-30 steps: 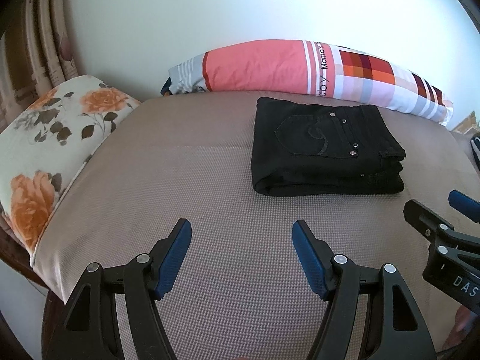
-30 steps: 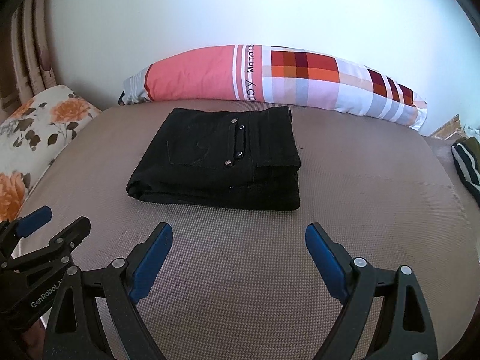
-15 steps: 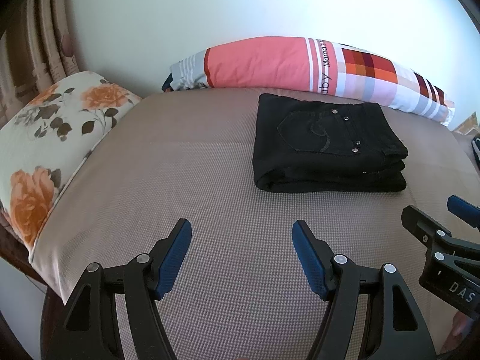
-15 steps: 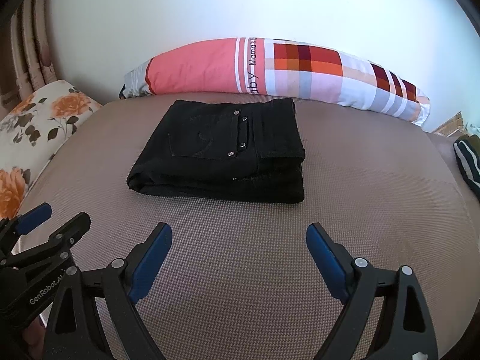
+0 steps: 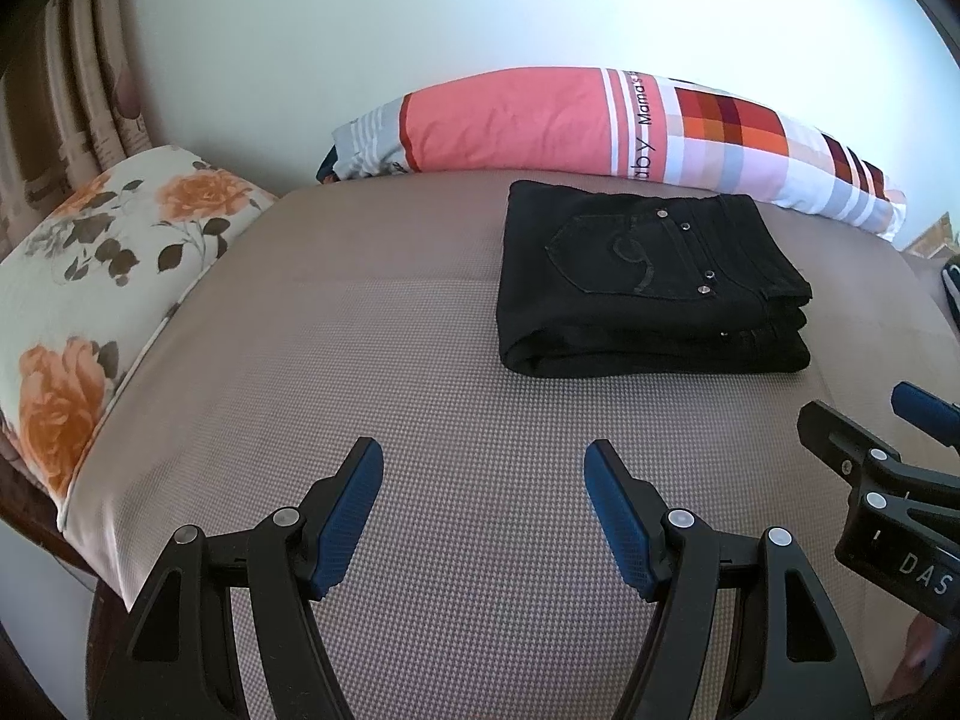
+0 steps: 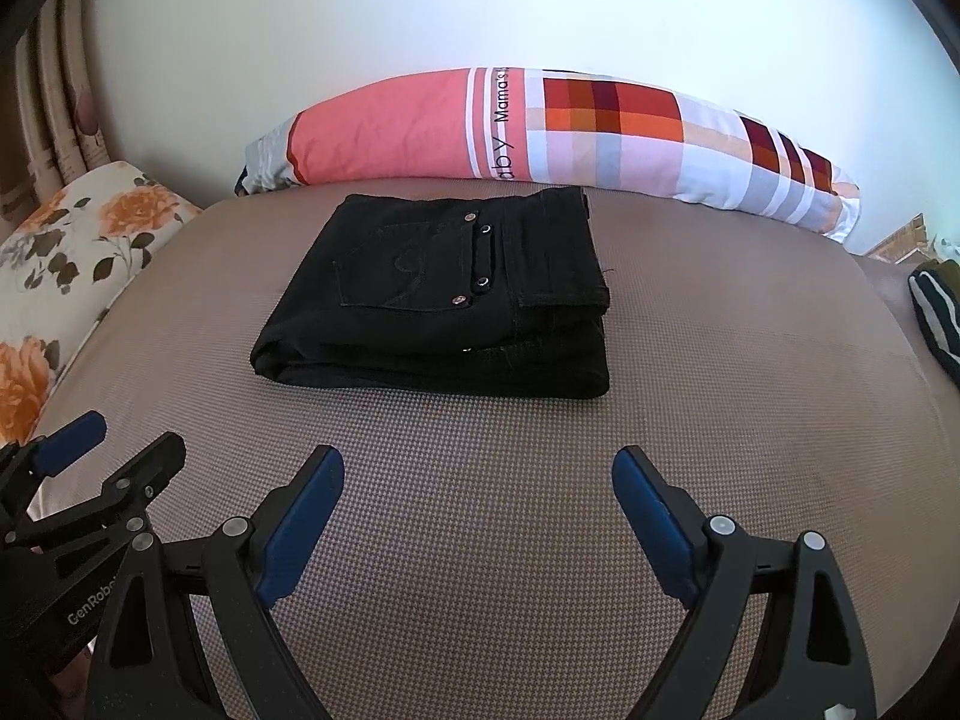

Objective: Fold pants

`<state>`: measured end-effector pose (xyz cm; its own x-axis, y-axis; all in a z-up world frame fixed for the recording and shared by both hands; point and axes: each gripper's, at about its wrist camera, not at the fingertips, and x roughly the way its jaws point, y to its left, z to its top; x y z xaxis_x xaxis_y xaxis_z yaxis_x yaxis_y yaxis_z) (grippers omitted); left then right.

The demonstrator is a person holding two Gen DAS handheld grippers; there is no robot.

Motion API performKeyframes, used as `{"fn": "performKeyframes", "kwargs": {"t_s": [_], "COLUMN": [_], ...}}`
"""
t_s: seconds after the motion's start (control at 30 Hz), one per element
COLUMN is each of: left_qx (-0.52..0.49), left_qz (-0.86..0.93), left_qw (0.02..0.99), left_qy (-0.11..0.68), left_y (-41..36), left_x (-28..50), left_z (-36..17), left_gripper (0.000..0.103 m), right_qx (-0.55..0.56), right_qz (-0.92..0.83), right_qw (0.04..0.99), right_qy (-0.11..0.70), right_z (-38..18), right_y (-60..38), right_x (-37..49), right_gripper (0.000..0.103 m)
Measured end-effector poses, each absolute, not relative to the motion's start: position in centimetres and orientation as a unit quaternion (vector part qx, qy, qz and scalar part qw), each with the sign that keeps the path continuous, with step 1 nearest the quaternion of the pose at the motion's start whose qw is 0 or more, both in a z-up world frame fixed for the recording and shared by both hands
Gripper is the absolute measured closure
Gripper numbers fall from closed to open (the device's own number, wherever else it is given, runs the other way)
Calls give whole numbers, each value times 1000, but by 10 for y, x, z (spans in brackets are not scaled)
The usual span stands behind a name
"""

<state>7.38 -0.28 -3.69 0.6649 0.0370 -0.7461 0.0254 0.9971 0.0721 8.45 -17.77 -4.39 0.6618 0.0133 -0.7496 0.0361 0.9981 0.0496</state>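
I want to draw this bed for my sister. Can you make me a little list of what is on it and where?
pants: black, folded in a neat stack, pocket on top
bed: brown cover, pants near the far side
long pillow: pink and checked, behind the pants by the wall
flower pillow: at the left edge
left tool: open, empty, short of the pants
right tool: open, empty, short of the pants

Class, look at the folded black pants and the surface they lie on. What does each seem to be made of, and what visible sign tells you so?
Folded black pants: probably denim, matte and thick. Signs: a stitched back pocket, metal rivets, and stiff, bulky fold layers.

Bed surface: a woven cover in beige, matte. Sign: a fine, regular check-like weave across it; the fibre itself cannot be told.
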Motion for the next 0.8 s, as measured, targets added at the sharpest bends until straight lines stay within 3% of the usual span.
{"fn": "performKeyframes", "kwargs": {"t_s": [0.8], "left_qx": [43], "left_qz": [-1], "left_qw": [909], "left_qy": [414], "left_y": [-7], "left_x": [75], "left_z": [-41], "left_gripper": [33], "right_qx": [33], "right_qz": [-8], "right_qw": [907], "right_qy": [419], "right_z": [-48], "right_y": [-183], "right_x": [87], "right_gripper": [14]}}
